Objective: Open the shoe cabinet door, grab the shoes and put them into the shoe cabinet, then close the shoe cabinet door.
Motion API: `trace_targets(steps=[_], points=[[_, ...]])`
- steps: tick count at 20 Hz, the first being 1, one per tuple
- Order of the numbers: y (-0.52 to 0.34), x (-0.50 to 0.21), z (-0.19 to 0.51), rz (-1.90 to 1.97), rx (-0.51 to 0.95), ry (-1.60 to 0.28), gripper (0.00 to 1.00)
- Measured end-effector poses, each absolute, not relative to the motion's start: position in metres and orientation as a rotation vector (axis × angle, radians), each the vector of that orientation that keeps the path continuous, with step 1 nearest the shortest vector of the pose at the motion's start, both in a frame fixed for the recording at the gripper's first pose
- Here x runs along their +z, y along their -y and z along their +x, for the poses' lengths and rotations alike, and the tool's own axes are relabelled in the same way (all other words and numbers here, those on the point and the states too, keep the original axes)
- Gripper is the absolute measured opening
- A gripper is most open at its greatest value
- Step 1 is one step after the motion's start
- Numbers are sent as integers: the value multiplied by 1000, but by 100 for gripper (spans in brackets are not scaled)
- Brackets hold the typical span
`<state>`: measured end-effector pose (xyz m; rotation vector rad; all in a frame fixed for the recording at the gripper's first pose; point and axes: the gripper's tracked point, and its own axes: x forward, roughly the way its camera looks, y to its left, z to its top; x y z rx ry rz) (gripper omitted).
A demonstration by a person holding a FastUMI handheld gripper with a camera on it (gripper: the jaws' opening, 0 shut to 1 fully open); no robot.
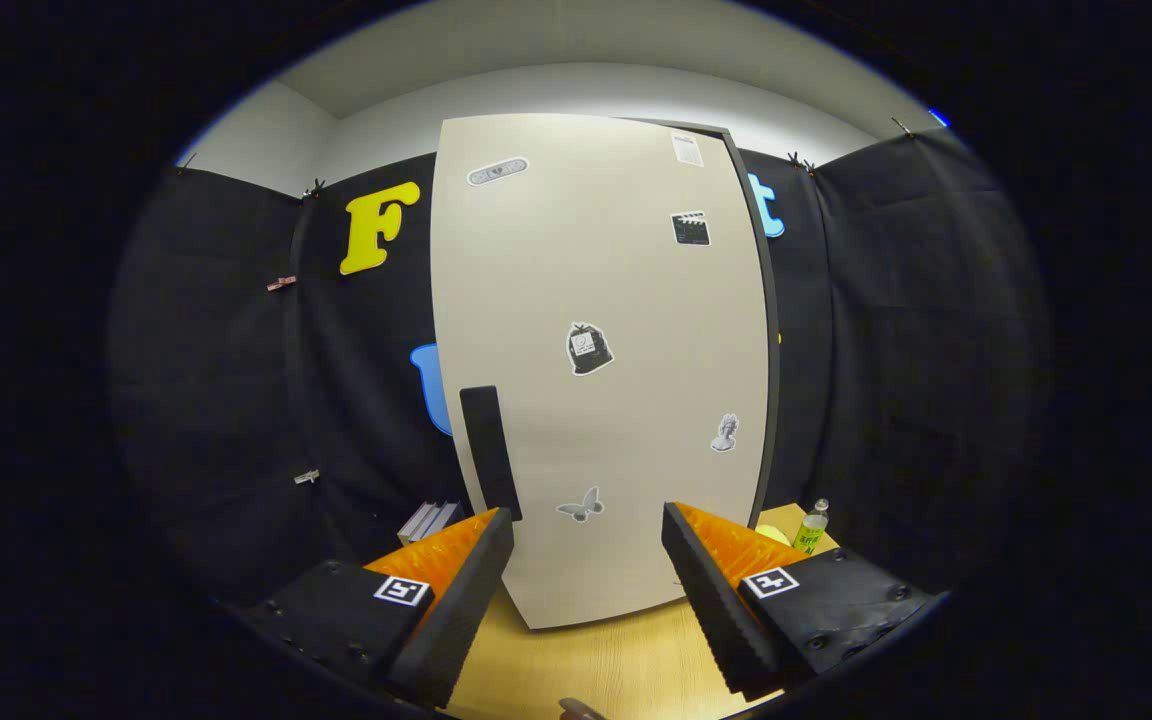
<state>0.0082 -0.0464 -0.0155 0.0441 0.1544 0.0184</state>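
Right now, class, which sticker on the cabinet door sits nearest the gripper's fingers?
The butterfly sticker, lowest on the door, just beyond the open gripper; the bust sticker and the rest sit higher.

— What colours are seen on the shoe cabinet door (pixel 626 330)?
— A pale beige face is shown, edged dark along one side; a black handle (pixel 491 450) is set on it; small stickers (pixel 588 349) in black, white and grey are scattered over it, one a grey butterfly (pixel 581 506).
— And around it?
— The table (pixel 586 660) is light wood, grained; a bottle (pixel 811 530) with a yellow-green label is seen; square black-and-white markers (pixel 402 590) are carried on the gripper (pixel 586 570).
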Motion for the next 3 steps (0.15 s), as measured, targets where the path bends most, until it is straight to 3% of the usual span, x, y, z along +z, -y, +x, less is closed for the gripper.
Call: trace_targets(steps=[3], points=[[47,-14,8,42,17,-149,98]])
